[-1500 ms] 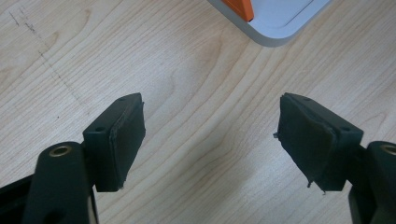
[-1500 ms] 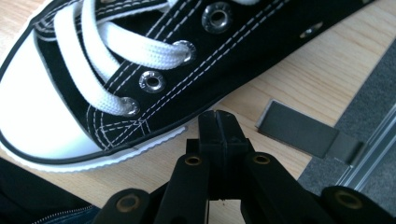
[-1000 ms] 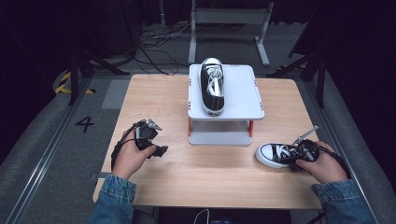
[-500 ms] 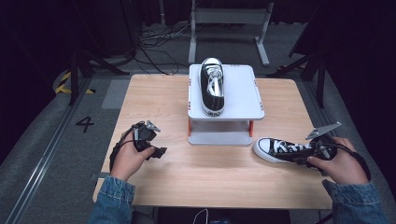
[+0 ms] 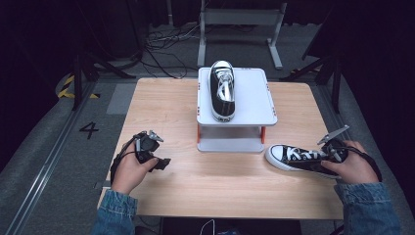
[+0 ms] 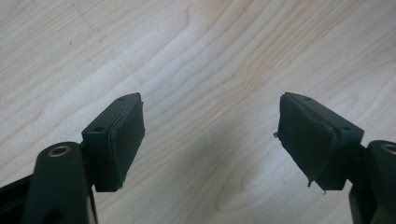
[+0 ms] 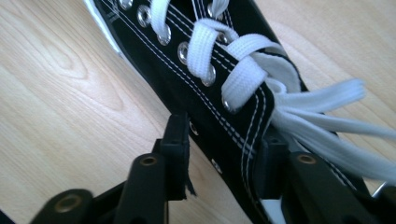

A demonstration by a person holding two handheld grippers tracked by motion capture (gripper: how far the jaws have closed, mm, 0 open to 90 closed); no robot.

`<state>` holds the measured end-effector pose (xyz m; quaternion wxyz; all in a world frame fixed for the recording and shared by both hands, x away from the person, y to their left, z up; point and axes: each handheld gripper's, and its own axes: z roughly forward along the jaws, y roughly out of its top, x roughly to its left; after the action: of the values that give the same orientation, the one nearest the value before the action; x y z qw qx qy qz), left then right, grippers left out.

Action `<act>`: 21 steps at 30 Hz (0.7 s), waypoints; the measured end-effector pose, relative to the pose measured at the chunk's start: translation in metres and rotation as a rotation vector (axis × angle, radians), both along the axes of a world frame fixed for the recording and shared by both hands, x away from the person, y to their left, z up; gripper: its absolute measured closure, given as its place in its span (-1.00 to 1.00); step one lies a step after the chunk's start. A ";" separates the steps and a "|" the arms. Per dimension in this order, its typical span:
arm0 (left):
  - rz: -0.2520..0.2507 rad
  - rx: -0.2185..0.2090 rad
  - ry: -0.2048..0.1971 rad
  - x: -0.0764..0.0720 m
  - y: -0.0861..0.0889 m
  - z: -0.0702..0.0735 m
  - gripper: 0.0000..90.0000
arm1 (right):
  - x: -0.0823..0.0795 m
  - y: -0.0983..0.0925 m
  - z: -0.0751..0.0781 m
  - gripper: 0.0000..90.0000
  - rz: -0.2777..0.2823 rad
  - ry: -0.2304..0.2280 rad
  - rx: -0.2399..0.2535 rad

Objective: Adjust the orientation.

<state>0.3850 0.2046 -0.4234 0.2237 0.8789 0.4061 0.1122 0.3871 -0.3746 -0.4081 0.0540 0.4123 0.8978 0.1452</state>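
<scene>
Sneaker [image 5: 301,158] at the table's right front, long axis running left-right, toe toward the stand [image 5: 237,105].

Its heel end lies under the right hand; the right gripper [image 7: 224,154] has its jaws on either side of the black upper just behind the top eyelets, clamped on that side wall as far as I can judge. A second shoe [image 5: 222,89] sits on the stand's top, toe pointing away. The left gripper [image 6: 210,140] rests well apart at the table's left front, jaws wide and holding nothing, so any move falls to the right hand, probably up and left toward the stand.
</scene>
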 end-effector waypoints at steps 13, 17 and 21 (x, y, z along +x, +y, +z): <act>0.014 0.005 0.006 -0.005 0.001 -0.004 -0.47 | 0.004 0.014 0.026 0.96 -0.153 -0.178 0.040; 0.027 0.009 0.010 -0.009 0.005 -0.004 -0.47 | 0.010 0.021 0.026 0.95 -0.221 -0.191 0.033; 0.033 0.001 -0.001 -0.008 0.005 -0.002 -0.47 | 0.007 0.018 0.031 0.96 -0.289 -0.279 0.063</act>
<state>0.3769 0.2100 -0.4251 0.2216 0.8722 0.4202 0.1165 0.3937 -0.3570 -0.3768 0.1854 0.5140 0.8081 0.2199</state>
